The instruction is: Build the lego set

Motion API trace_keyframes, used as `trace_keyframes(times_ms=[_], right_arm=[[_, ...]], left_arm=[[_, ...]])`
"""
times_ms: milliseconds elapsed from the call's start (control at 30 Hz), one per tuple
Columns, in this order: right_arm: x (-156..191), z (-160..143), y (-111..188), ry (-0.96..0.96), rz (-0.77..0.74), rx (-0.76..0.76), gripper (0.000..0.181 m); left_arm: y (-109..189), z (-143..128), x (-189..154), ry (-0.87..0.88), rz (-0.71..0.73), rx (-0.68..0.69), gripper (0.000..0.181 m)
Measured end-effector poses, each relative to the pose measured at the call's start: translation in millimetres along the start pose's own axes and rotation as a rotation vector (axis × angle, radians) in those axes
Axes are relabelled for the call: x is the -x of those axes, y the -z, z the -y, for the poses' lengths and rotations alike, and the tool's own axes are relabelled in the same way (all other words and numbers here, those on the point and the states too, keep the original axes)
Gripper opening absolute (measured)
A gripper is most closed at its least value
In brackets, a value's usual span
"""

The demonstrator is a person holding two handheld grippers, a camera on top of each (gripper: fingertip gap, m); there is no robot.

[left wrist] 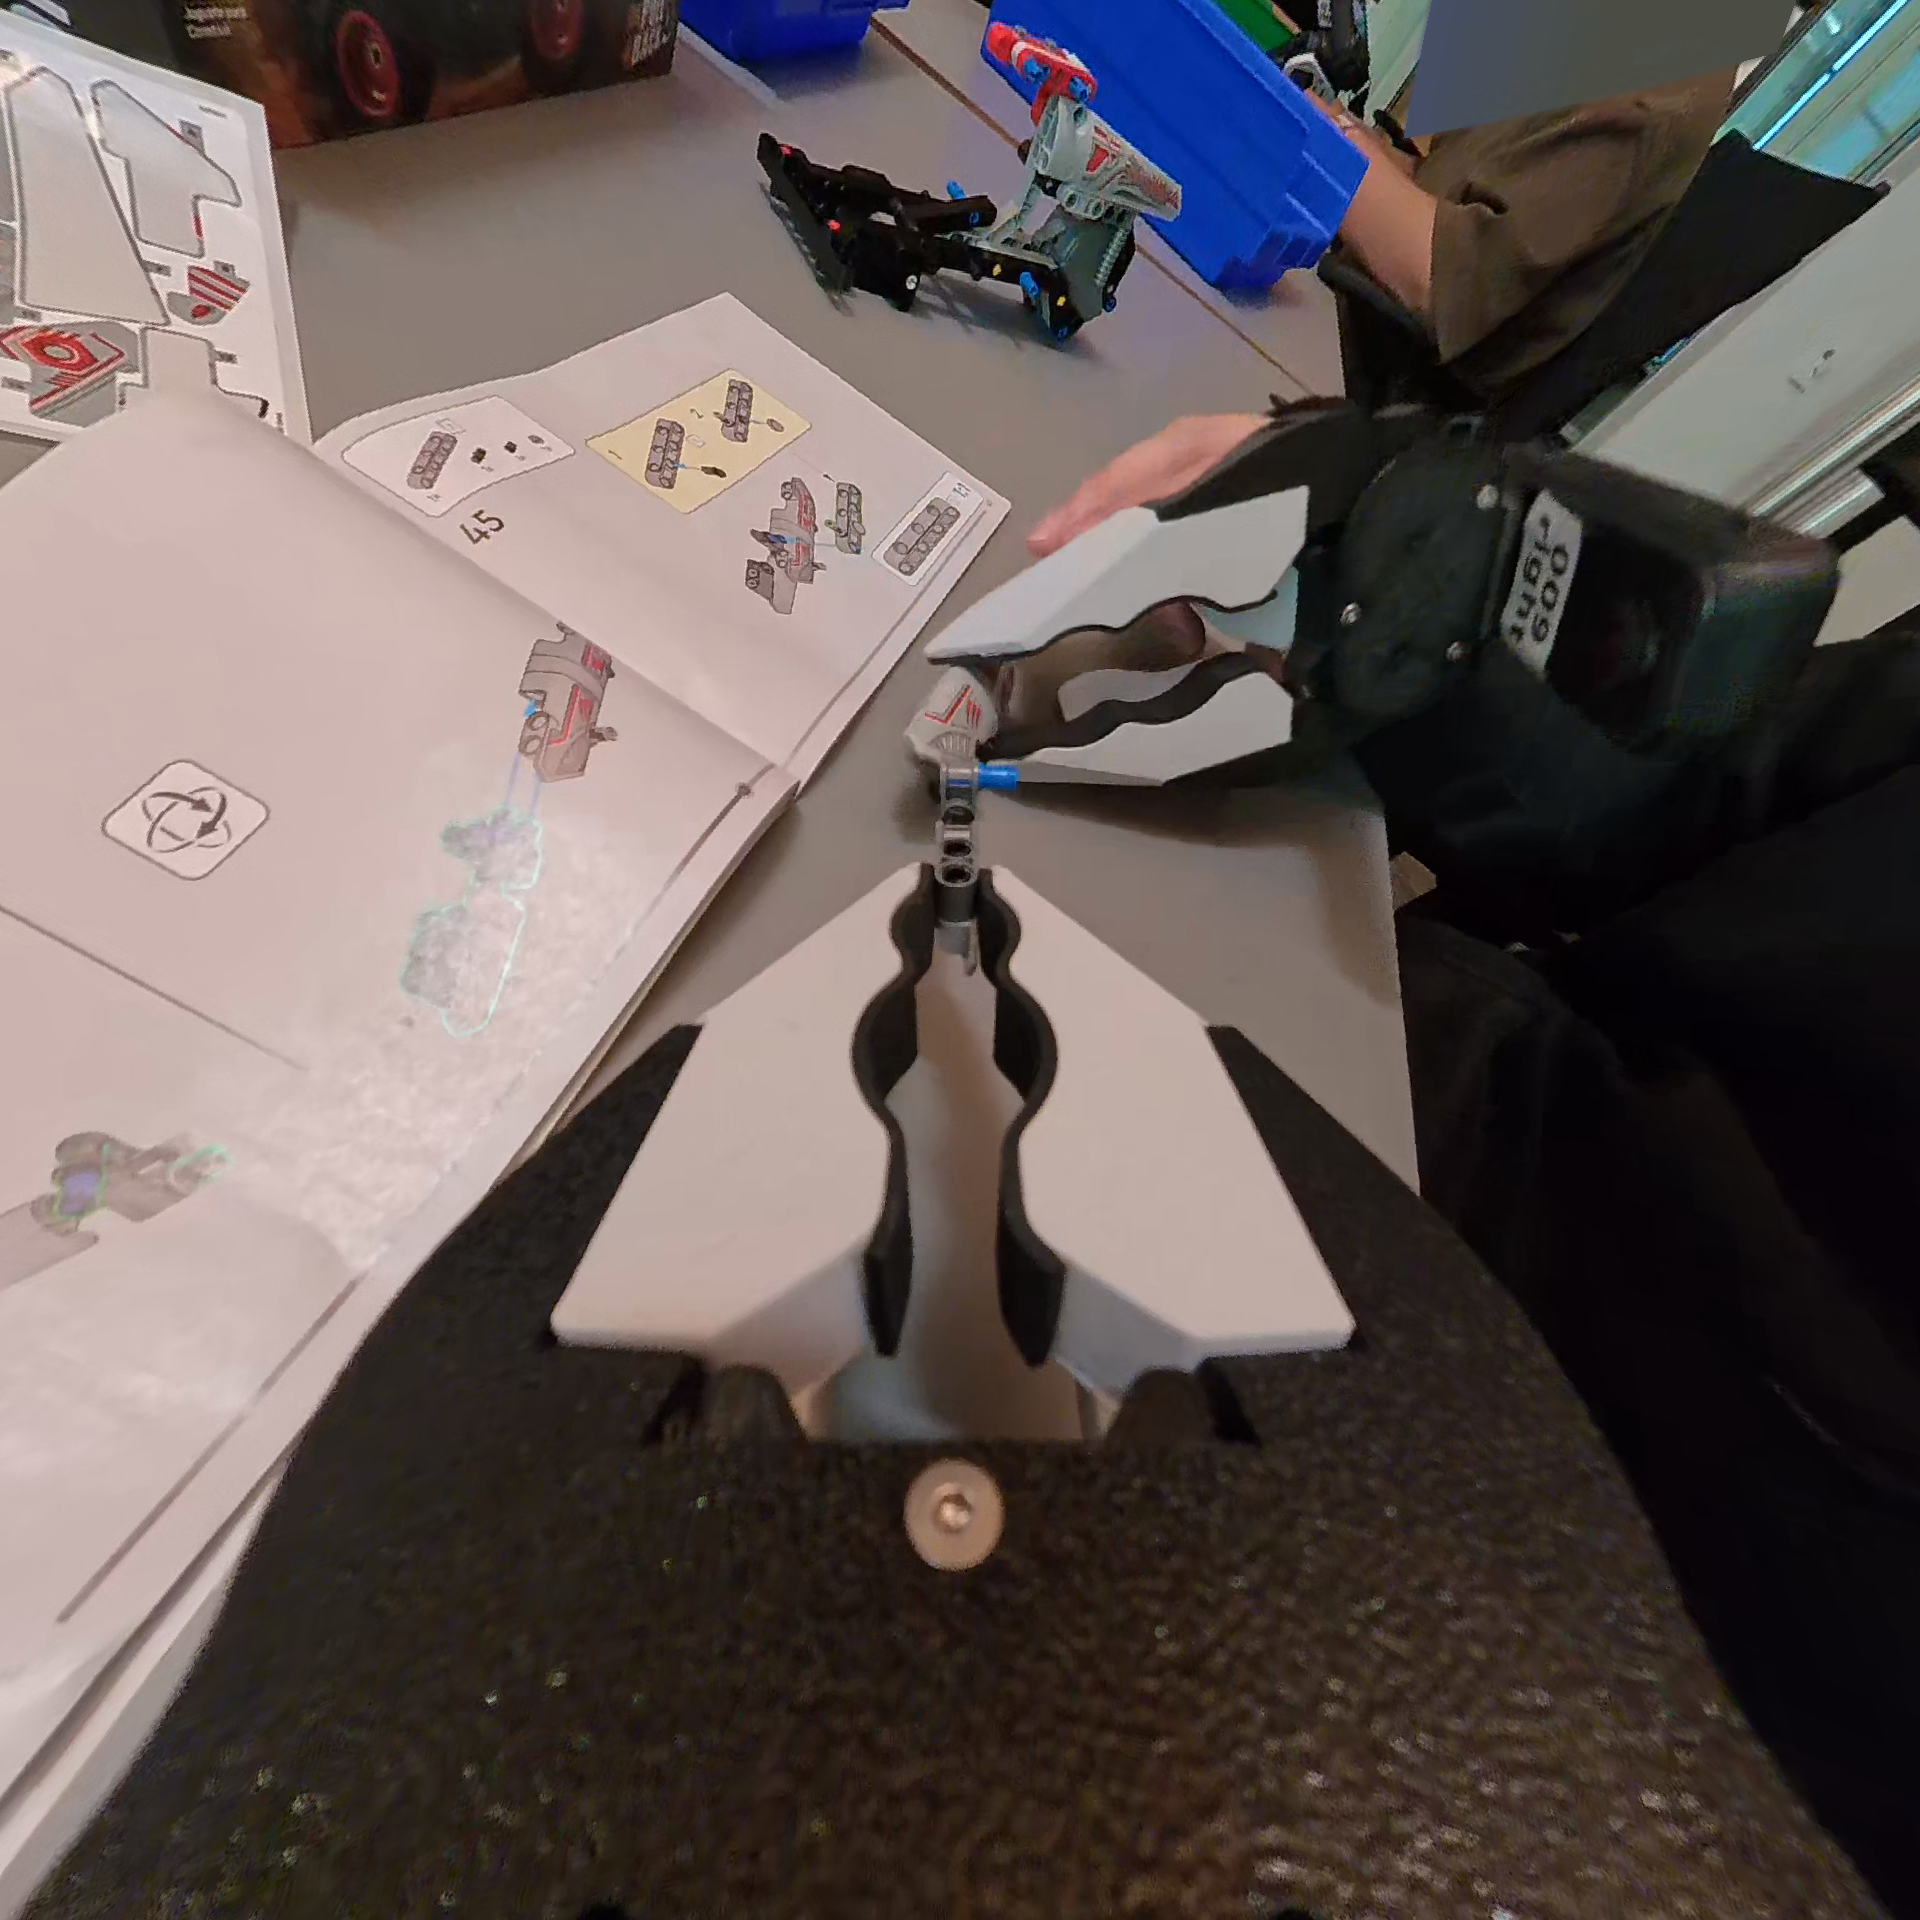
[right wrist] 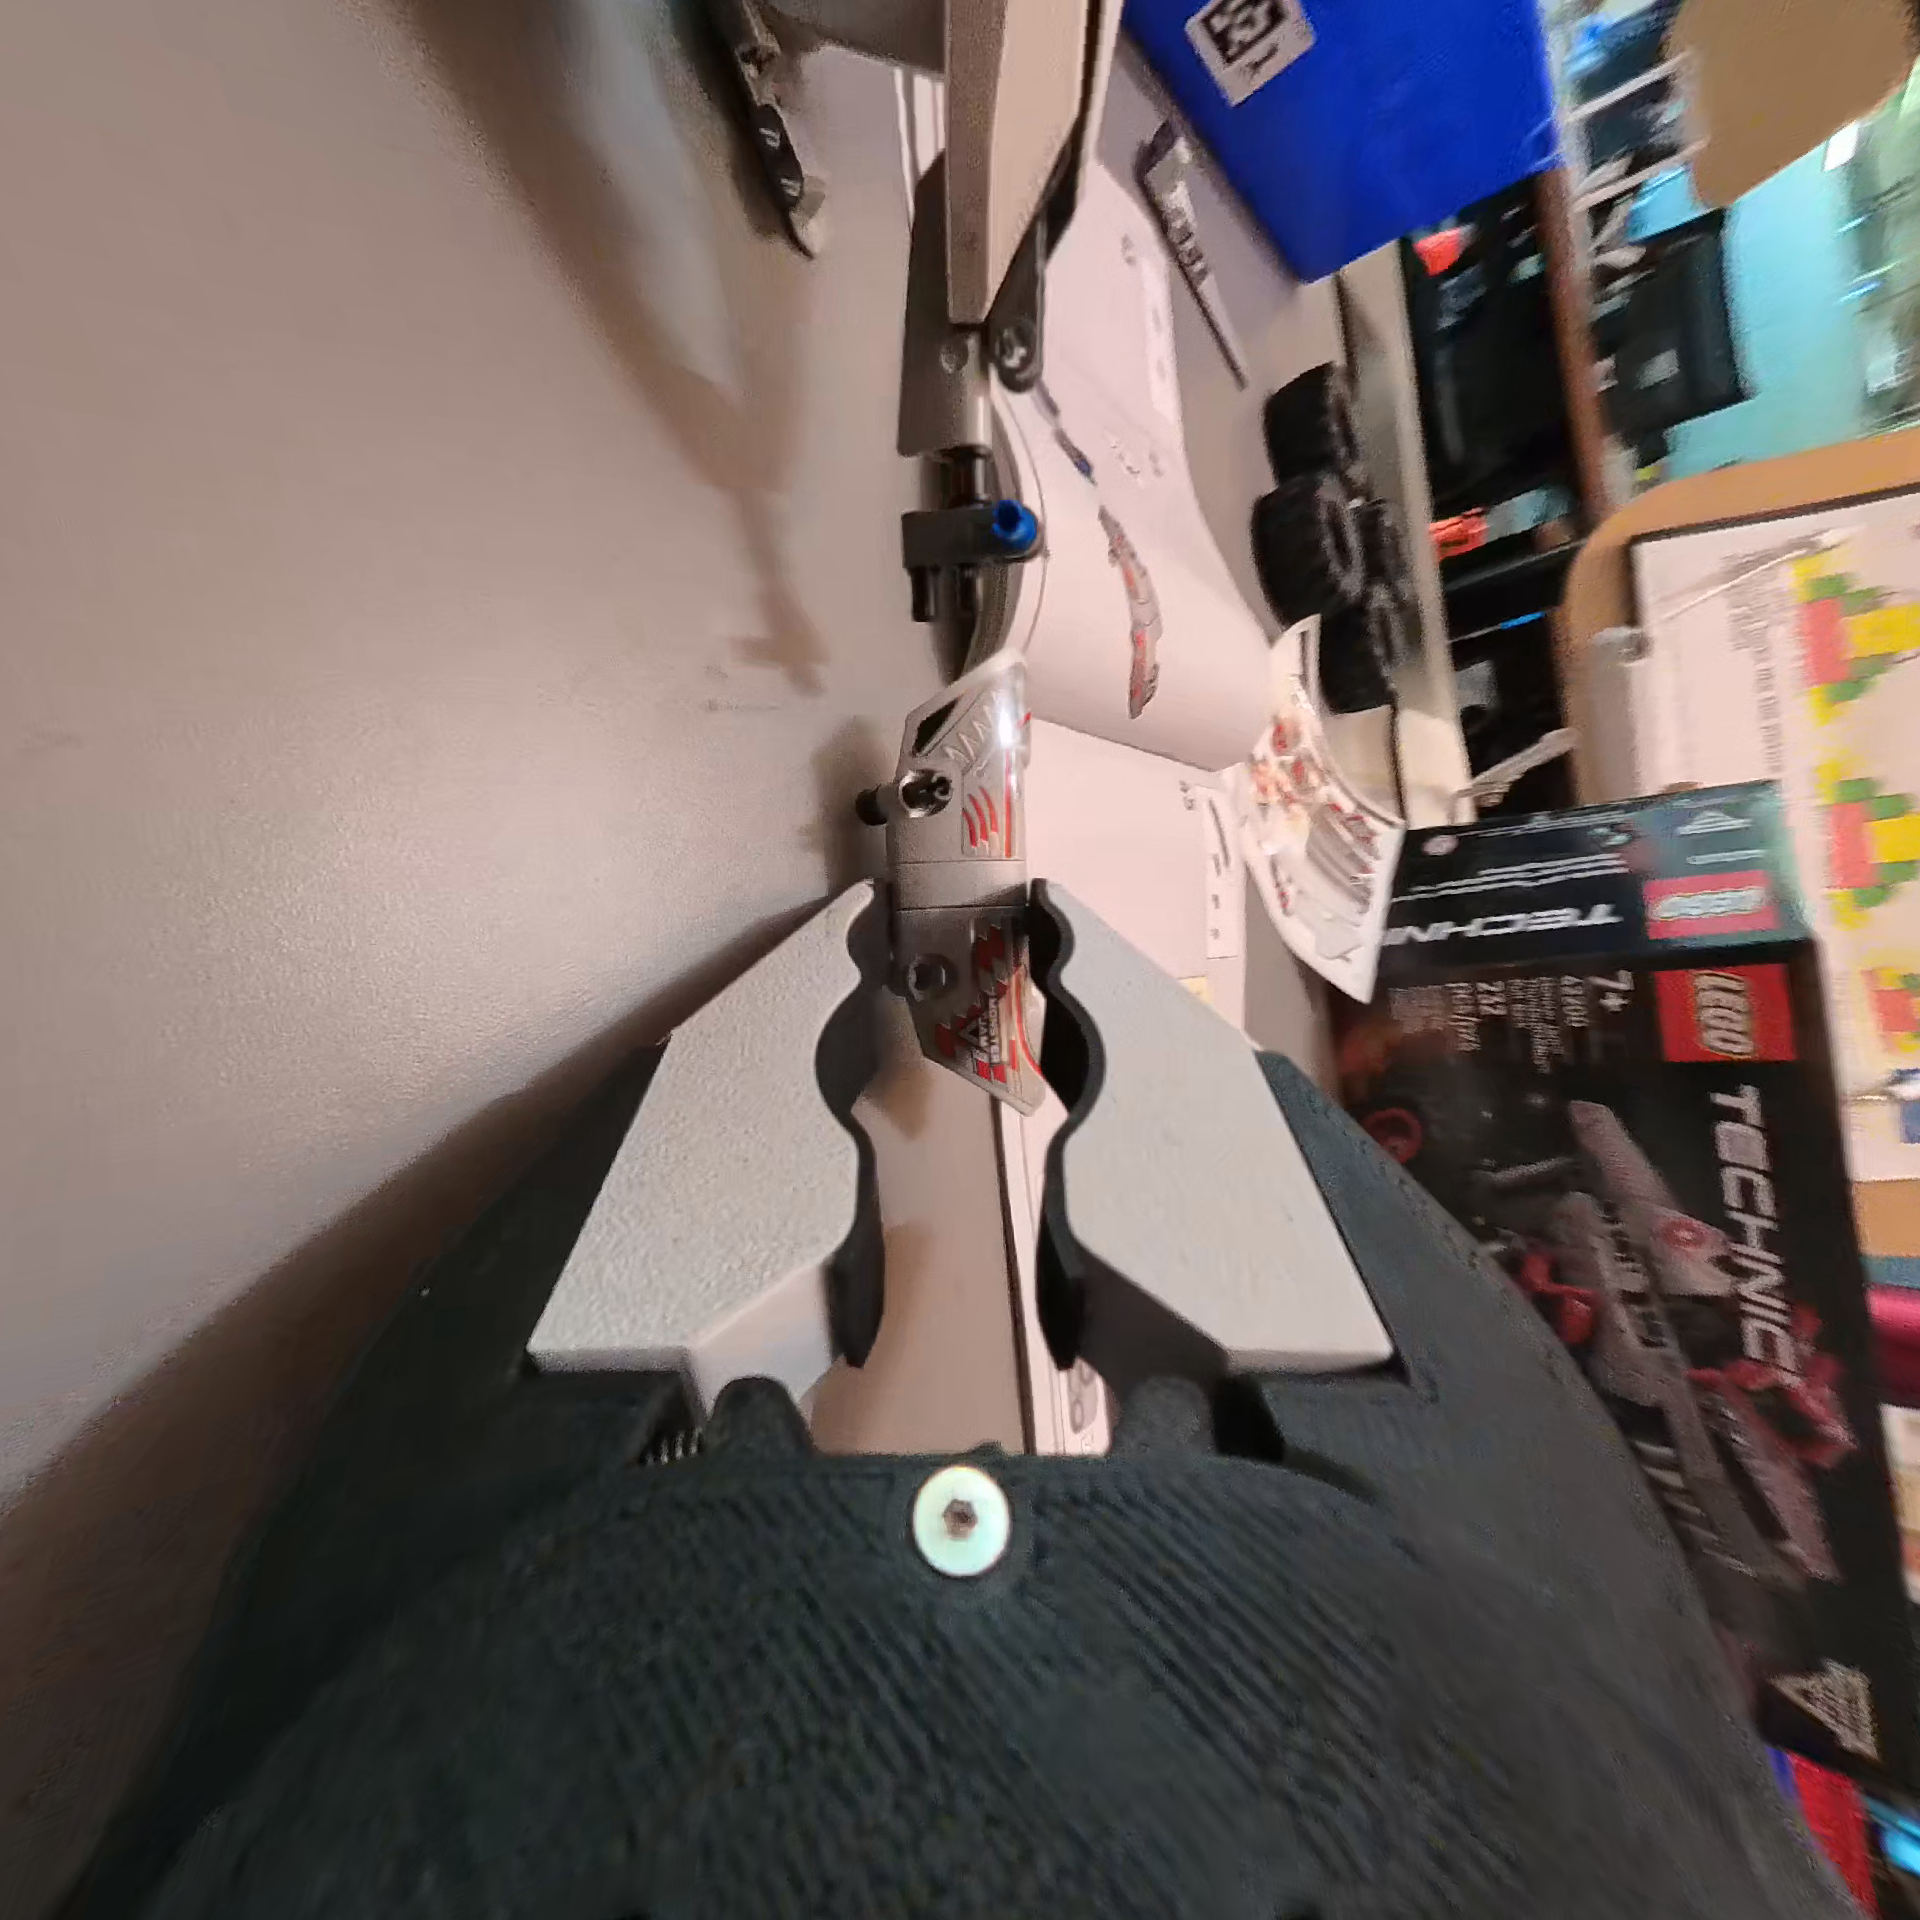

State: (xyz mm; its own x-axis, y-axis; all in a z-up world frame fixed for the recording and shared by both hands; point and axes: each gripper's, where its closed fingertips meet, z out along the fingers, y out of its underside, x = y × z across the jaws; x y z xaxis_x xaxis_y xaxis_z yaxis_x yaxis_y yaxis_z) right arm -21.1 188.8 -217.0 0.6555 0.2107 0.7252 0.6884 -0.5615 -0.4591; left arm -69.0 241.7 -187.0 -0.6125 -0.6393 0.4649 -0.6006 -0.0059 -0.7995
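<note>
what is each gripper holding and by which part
The left gripper pinches the dark grey connector piece by its near end. The right gripper clamps the grey stickered panel piece by its near half.

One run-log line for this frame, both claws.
left claw: shut on grey connector piece | right claw: shut on grey stickered panel | pieces meeting above table | instruction booklet open

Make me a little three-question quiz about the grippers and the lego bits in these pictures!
1. True or false: the left gripper is shut on the small dark grey connector piece with a blue pin.
2. What does the right gripper hold? A) a black tyre B) the grey curved panel piece with red stickers
3. Fill in: the open paper instruction booklet lies on the grey ___.

Key: 1 true; 2 B; 3 table.
</note>
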Motion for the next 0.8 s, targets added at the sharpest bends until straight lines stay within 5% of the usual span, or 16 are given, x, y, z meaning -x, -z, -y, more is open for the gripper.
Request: trace_keyframes(times_ms=[400, 800], right_arm=[[-6, -3, 0, -0.020, -0.107, -0.008, 0.025], [-13, 6, 17, 0.180, -0.241, -0.063, 0.025]], left_arm=[[2, 4, 1, 0.011, 0.003, -0.023, 0.005], [-5, 5, -1, -0.009, 0.023, -0.018, 0.005]])
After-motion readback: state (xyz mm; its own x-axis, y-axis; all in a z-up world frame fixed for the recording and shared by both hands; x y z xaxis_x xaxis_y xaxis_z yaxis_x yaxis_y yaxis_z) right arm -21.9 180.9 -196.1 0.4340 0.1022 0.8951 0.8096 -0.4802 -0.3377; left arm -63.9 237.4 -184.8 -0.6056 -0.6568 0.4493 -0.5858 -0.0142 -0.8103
